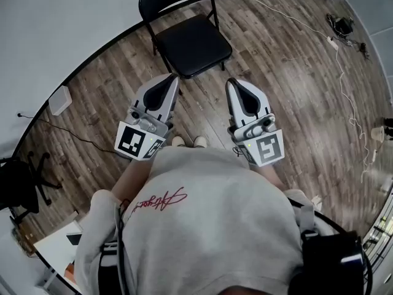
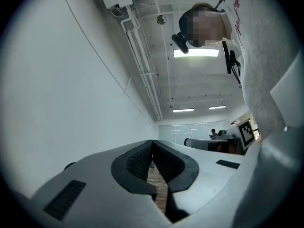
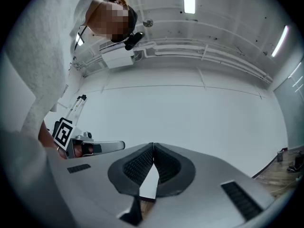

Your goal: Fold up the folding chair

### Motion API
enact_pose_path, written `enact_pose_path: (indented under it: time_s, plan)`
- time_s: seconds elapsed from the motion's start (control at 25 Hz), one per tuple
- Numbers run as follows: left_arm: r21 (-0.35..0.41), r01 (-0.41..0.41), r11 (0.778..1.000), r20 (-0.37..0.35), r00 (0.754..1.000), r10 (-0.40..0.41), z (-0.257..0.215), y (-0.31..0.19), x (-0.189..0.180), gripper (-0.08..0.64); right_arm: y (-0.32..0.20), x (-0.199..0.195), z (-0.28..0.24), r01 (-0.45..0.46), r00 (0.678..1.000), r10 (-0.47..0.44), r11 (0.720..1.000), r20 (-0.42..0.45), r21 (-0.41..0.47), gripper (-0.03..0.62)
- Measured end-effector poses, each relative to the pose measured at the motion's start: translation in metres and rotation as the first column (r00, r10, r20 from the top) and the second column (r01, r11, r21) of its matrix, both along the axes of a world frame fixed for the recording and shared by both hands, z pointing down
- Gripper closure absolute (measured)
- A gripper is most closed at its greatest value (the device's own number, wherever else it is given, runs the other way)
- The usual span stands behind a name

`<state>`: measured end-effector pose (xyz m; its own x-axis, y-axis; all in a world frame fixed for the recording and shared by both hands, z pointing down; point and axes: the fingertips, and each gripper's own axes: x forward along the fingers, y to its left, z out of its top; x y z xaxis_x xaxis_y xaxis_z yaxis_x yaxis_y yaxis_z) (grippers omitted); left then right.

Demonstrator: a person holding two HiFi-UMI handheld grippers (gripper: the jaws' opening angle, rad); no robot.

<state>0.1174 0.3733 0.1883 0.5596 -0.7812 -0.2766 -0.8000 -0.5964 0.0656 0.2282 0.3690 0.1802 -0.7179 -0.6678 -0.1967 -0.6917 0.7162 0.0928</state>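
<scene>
Black folding chair (image 1: 191,42) open on wooden floor (image 1: 276,91); probably rigid, fairly light metal, best gripped at backrest rim or seat edge. Left gripper (image 1: 172,82), right gripper (image 1: 233,85): fingers closed, empty.

The black folding chair (image 1: 190,39) stands open on the wood floor (image 1: 288,103) at top centre. Just below it, the left gripper (image 1: 172,78) and right gripper (image 1: 233,82) point toward it, clear of the seat, jaws together and empty. A white cable (image 1: 344,72) trails down the right side, and a black office chair (image 1: 21,186) sits at the left edge.
</scene>
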Motion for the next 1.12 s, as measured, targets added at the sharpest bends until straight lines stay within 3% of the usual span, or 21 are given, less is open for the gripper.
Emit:
enact_pose_path:
  time_s: [0.4,0.72,1.12]
  plan:
    - [0.003,0.037,0.999,-0.026,0.999,-0.037,0.003,-0.006,0.001,0.543,-0.013,0.017,-0.001,-0.042,0.999,0.041,0.998,0.020,0.038,0.575]
    - [-0.009,0.151,0.988,-0.056,0.987,-0.152,0.009,-0.015,0.002,0.541,-0.029,0.023,0.005,0.037,0.999,-0.037,0.999,0.010,0.039,0.575]
    - [-0.042,0.238,0.970,-0.050,0.969,-0.240,0.022,-0.051,-0.034,0.541,-0.069,0.004,0.024,0.062,0.998,-0.062,0.998,-0.004,0.017,0.575]
